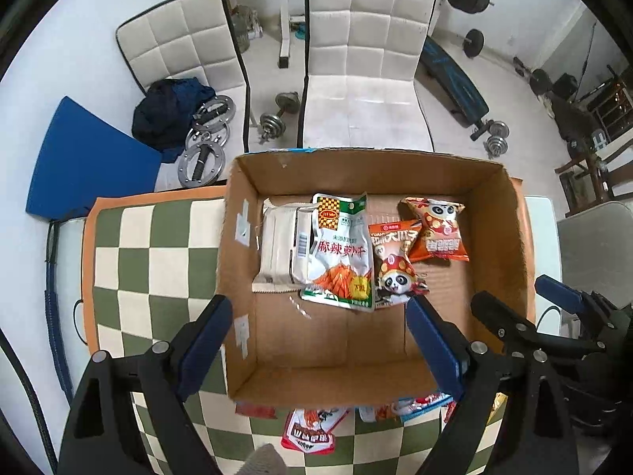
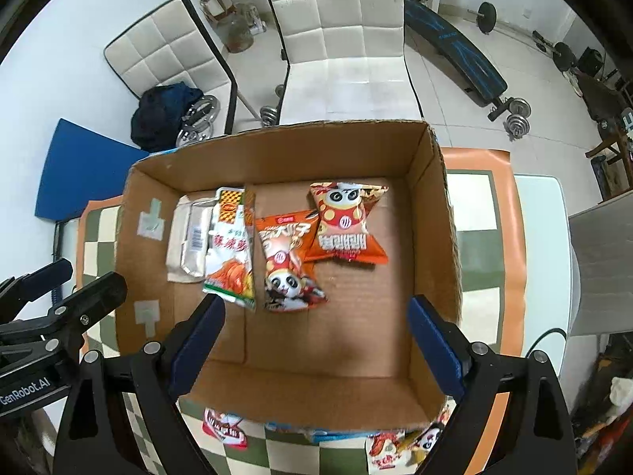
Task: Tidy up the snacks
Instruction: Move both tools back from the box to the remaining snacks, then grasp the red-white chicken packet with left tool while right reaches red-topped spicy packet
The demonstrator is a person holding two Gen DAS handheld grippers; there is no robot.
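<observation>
Both grippers, left (image 1: 320, 340) and right (image 2: 316, 340), are hanging wide and empty over the box (image 1: 498, 213), while the packets (image 1: 308, 431) waiting on the tabletop (image 1: 158, 237) are probably light, crinkly and slippery, best pinched at a sealed edge.

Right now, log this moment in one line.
left hand-held gripper open, empty | right hand-held gripper open, empty | cardboard box holds four snack packs | more packs outside
</observation>
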